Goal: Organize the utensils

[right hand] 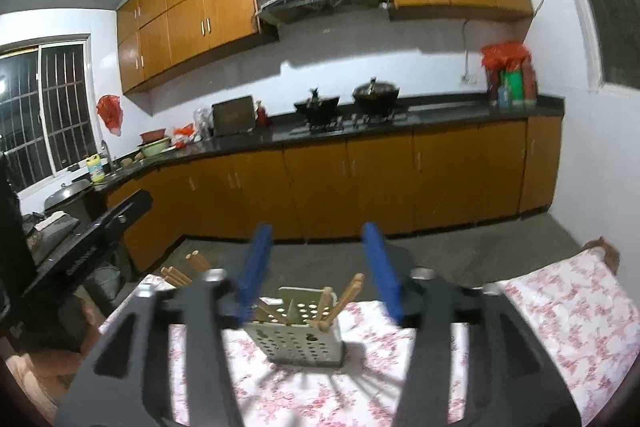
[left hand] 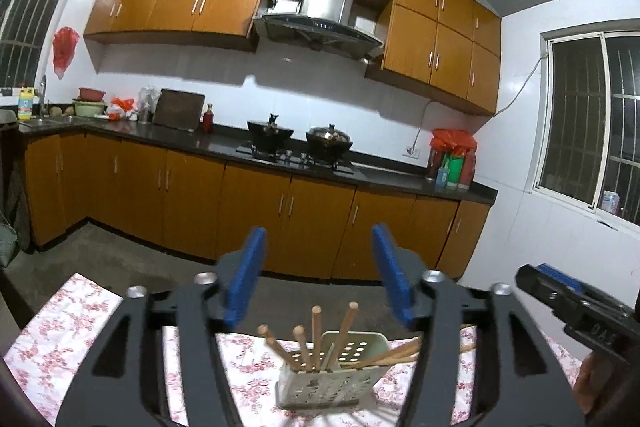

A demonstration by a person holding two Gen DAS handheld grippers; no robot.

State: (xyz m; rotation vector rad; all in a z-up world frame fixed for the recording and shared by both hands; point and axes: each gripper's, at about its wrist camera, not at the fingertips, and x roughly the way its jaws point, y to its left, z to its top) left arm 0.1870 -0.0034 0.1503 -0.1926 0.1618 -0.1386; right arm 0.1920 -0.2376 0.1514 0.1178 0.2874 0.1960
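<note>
We held both grippers above the desk, each pointed at the utensil holder (left hand: 330, 373), a pale perforated box that stood upright on the floral tablecloth (left hand: 64, 339). Wooden chopsticks (left hand: 316, 335) stood in the holder, leaning apart at different angles.

Our left gripper (left hand: 320, 279) had its blue jaws spread wide with nothing between them; the holder sat below and beyond the gap. Our right gripper (right hand: 318, 273) was likewise wide open and empty, with the holder (right hand: 298, 341) below its gap.

Only the left view showed more chopsticks (left hand: 404, 351) lying nearly flat to the right of the holder, and the right gripper's black body (left hand: 576, 307) further right of it; faint embossed characters on that body were too blurred to read. Only the right view showed a few chopstick ends (right hand: 188, 267) poking up to the left of the holder, beside the left gripper's body (right hand: 92, 239), and the tablecloth's far right corner (right hand: 576, 291).

Beyond the holder, both views took in orange kitchen cabinets (left hand: 256, 203) and two dark pots (left hand: 300, 139). The label on the yellow bottle (right hand: 96, 167) near the sink could not be read.
</note>
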